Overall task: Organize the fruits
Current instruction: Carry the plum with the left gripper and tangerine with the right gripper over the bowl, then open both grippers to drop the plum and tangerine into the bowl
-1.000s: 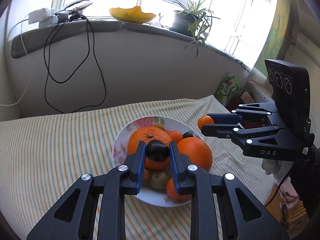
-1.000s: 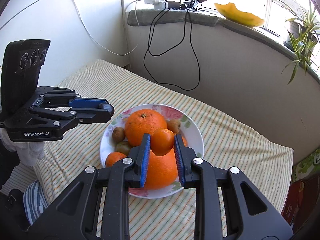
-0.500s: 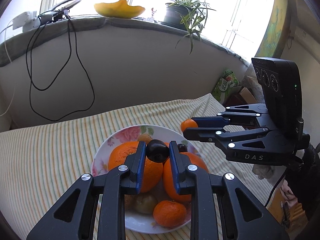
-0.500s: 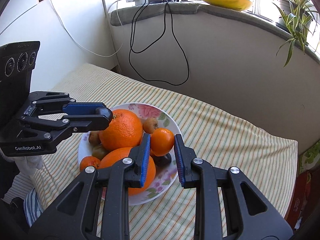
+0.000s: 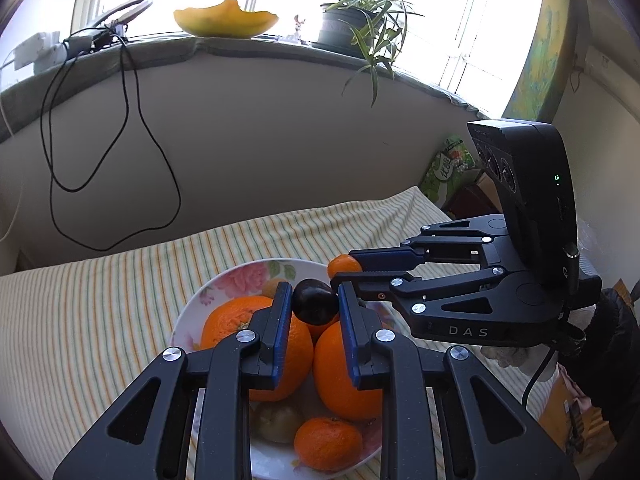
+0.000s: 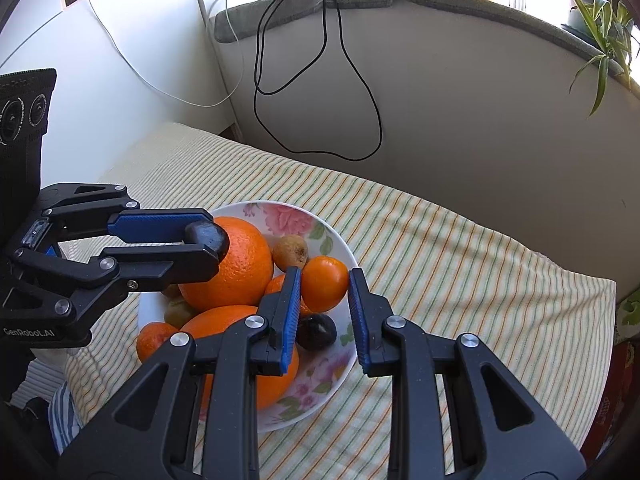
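Observation:
A floral white bowl (image 5: 224,284) (image 6: 340,248) on the striped cloth holds two big oranges (image 5: 344,364) (image 6: 236,264), small tangerines, brownish fruits and a dark plum (image 6: 316,332). My left gripper (image 5: 314,306) is shut on a dark plum (image 5: 314,306) above the oranges; it shows in the right wrist view (image 6: 206,240) too. My right gripper (image 6: 324,284) has its jaws parted around a tangerine (image 6: 324,282) at the bowl's right side; the right pad stands off it. The tangerine also shows in the left wrist view (image 5: 344,266).
A striped cloth (image 6: 460,264) covers the table. A low grey wall (image 5: 260,140) with a hanging black cable (image 5: 120,160) stands behind it. On the sill are a yellow bowl (image 5: 226,24) and a potted plant (image 5: 360,24). A green packet (image 5: 448,168) lies past the table's right end.
My right gripper has lowered the tangerine to the bowl's right side and its jaws have widened. My left gripper, still holding the plum, has moved forward over the oranges.

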The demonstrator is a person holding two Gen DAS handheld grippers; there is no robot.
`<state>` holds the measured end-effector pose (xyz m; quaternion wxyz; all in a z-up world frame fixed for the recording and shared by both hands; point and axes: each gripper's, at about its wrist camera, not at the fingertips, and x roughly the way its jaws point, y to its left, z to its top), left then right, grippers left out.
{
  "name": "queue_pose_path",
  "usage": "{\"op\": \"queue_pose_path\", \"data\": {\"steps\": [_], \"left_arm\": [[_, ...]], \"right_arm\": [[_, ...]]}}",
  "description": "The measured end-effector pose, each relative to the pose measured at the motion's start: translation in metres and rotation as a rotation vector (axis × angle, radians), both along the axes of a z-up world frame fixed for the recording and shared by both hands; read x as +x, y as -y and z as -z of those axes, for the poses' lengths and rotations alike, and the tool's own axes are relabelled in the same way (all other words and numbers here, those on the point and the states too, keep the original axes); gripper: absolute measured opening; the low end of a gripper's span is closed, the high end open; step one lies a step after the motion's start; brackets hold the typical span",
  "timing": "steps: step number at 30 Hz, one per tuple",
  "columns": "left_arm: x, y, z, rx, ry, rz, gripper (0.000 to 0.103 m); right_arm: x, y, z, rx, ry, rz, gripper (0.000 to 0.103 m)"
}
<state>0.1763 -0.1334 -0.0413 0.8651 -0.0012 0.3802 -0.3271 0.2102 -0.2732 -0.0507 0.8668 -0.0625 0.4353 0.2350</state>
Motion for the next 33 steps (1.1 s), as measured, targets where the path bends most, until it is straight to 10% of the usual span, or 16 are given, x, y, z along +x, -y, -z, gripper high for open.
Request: {"op": "queue_pose_path", "data": {"steps": [20, 33], "left_arm": [[-0.007, -0.002, -0.007, 0.006, 0.016, -0.018, 0.033], [-0.016, -0.007, -0.012, 0.003, 0.03, -0.035, 0.038]], "right_arm": [[-0.006, -0.003, 0.0, 0.006, 0.0, -0.011, 0.026], [-0.017, 0.002, -0.008, 0.017, 0.027, 0.003, 0.057]]}}
